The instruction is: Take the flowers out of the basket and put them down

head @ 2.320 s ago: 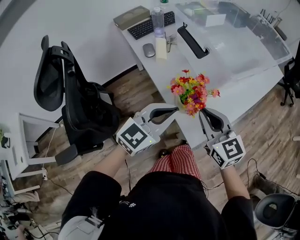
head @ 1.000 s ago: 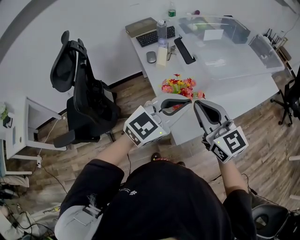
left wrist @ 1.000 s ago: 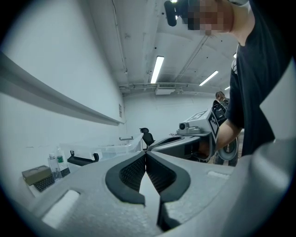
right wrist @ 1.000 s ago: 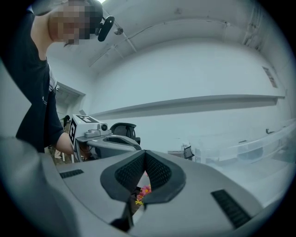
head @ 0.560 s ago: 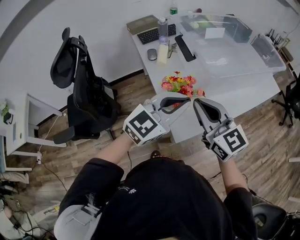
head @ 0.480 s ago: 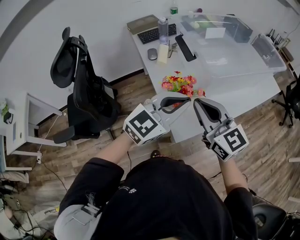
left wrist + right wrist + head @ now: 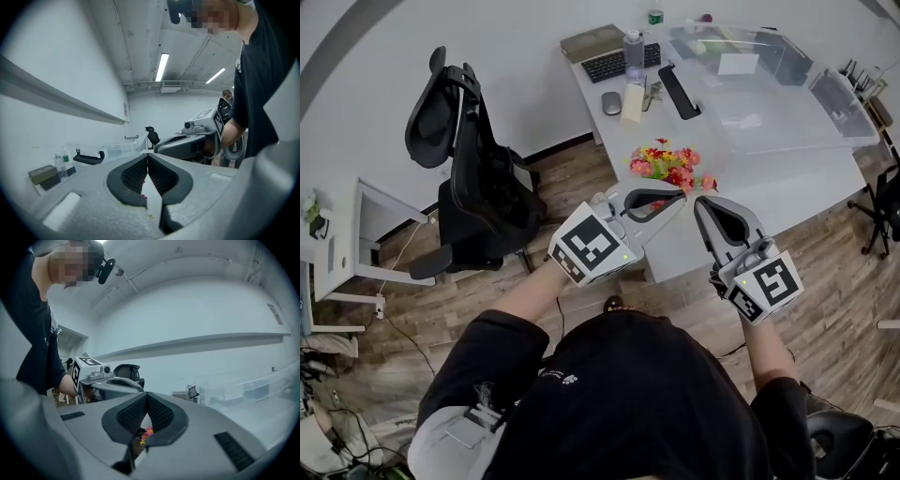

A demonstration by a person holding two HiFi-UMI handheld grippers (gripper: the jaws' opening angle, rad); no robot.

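**Head view.** The flowers (image 7: 669,167), a bunch of red, pink and yellow blooms, stand at the near edge of the white desk (image 7: 787,169), just above the middle of the frame. The basket under them cannot be made out. The left gripper (image 7: 678,196) points up and right from the centre, and its tips lie just below the blooms. The right gripper (image 7: 701,202) points up from the lower right, its tips close beside the left one's. Both tongs are closed, with nothing in them. A keyboard (image 7: 619,64), a mouse (image 7: 611,103) and a bottle (image 7: 634,44) sit at the desk's far end, at the top. A black office chair (image 7: 464,178) stands at the left.

**Left gripper view.** The 2 jaws of the left gripper (image 7: 148,157) meet at the centre and hold nothing. Specks of pink from the flowers (image 7: 144,197) show through the gap lower down. The right gripper (image 7: 192,140) lies to the right.

**Right gripper view.** The right gripper (image 7: 147,395) is pressed shut and empty. A bit of the flowers (image 7: 147,432) shows below its pads. The left gripper (image 7: 101,377) is at the left.
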